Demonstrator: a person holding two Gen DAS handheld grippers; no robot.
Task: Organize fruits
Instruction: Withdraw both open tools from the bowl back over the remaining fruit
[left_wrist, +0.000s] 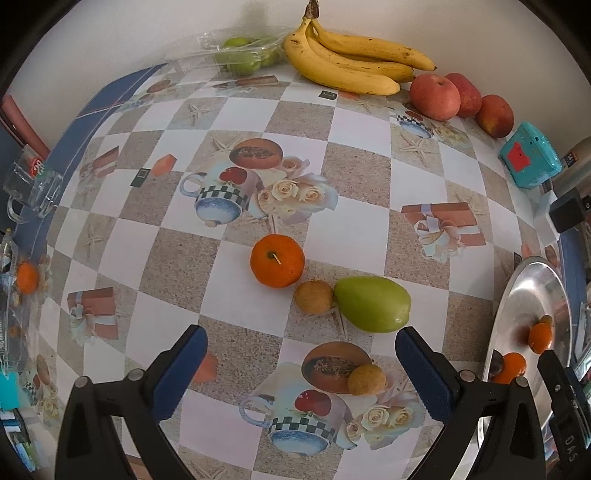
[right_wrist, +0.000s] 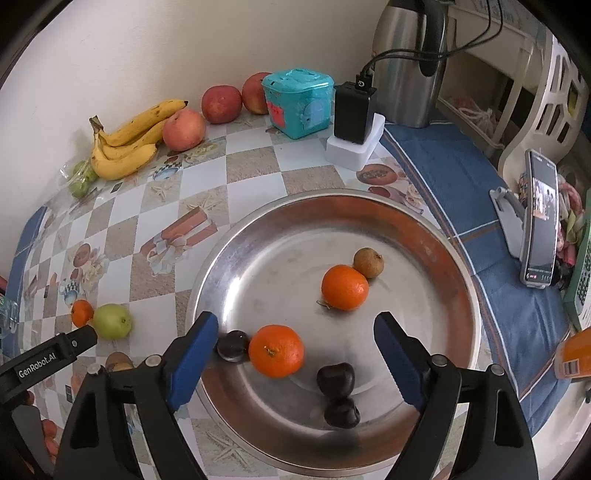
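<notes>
The left gripper (left_wrist: 301, 373) hangs spread and empty over the surface (left_wrist: 362, 236); the right gripper (right_wrist: 295, 354), also spread, holds nothing above the metal tray (right_wrist: 369, 201). A loose tangerine (left_wrist: 277, 260), green guava (left_wrist: 373, 303) and small brown fruit (left_wrist: 314, 297) lie left of that tray; best to centre the jaws over one fruit and close gently.

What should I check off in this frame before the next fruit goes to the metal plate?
1. Left gripper open and holding nothing: ok.
2. Right gripper open, nothing pressed between its pads: ok.
3. Loose fruit on the table in front of the left gripper: orange, green pear, small brown fruit: ok.
4. Pear and small brown fruit apart, for a clean single pick: not ok, they touch.
5. Bare room on the metal plate: ok.
6. Whether the bananas and apples by the wall are already sorted: cannot tell.
</notes>
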